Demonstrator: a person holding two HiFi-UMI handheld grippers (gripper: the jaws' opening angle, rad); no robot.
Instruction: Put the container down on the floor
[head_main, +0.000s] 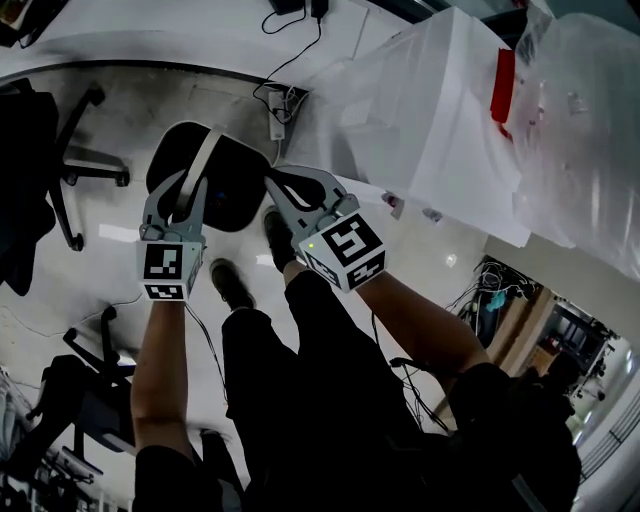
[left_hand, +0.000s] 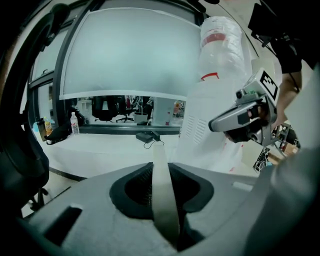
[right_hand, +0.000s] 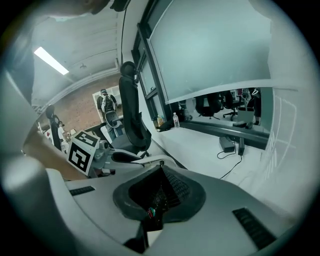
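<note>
In the head view a black round container (head_main: 232, 178) hangs between my two grippers above the pale floor (head_main: 130, 125). A pale strap handle (head_main: 205, 160) crosses its top. My left gripper (head_main: 188, 185) is shut on that strap, which runs as a pale strip (left_hand: 163, 195) between the left gripper (left_hand: 160, 167) pads. My right gripper (head_main: 280, 186) meets the container's right edge. In the right gripper view the right gripper (right_hand: 160, 172) pads stand close together over something dark. The container's body is hidden in both gripper views.
A plastic-wrapped white appliance (head_main: 440, 110) stands close on the right. A white desk (head_main: 150, 40) curves along the back, with a power strip (head_main: 277, 112) below it. Office chairs (head_main: 75, 170) sit at the left. The person's shoes (head_main: 232, 285) are under the grippers.
</note>
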